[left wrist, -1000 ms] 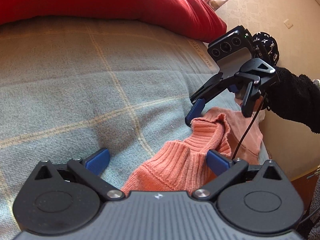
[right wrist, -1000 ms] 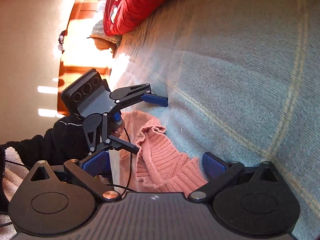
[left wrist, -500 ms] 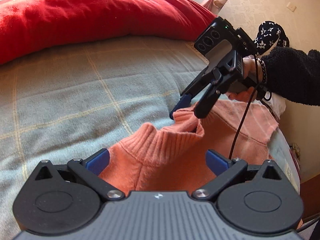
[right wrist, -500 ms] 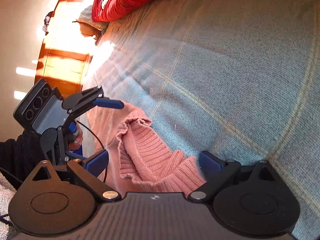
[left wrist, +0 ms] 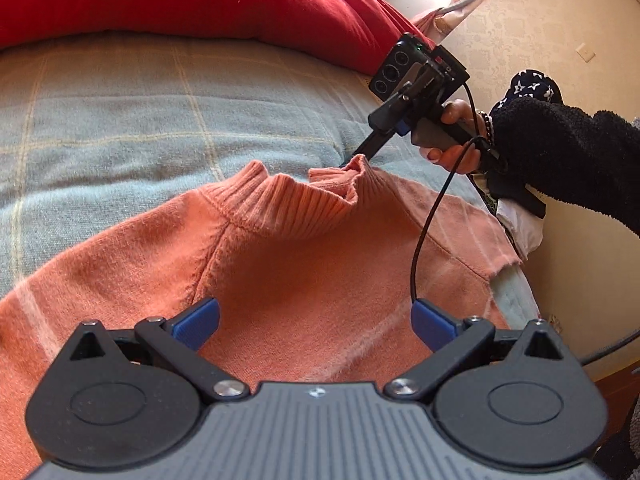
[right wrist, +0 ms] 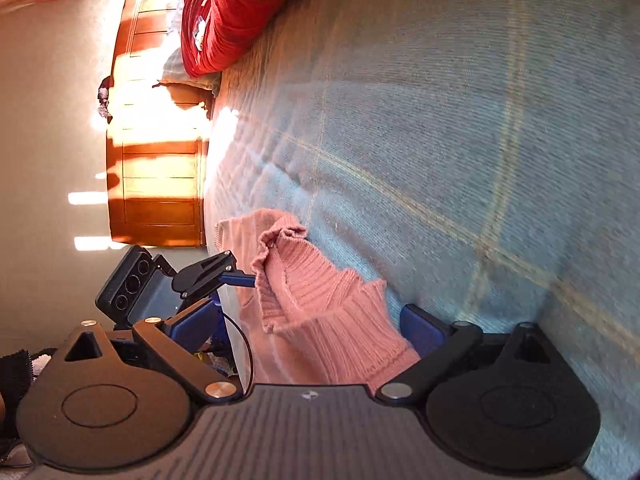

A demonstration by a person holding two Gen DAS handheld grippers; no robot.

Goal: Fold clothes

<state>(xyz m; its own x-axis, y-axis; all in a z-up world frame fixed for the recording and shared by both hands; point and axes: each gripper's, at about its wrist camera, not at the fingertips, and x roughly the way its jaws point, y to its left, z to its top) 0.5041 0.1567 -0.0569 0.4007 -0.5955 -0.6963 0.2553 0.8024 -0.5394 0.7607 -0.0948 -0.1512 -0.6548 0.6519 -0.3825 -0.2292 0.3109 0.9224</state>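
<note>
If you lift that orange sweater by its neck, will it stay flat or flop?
Probably flop: the orange sweater drapes limply on the blanket, and its ribbed collar is already crumpled. Pushed, the fuzzy knit would likely bunch up rather than slide. It looks thin, so probably light.

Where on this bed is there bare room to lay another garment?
Free: the checked blanket, a wide bare stretch between the red pillow and the sweater. Crowded: the near bed edge, where the sweater, left gripper and right gripper meet.
</note>
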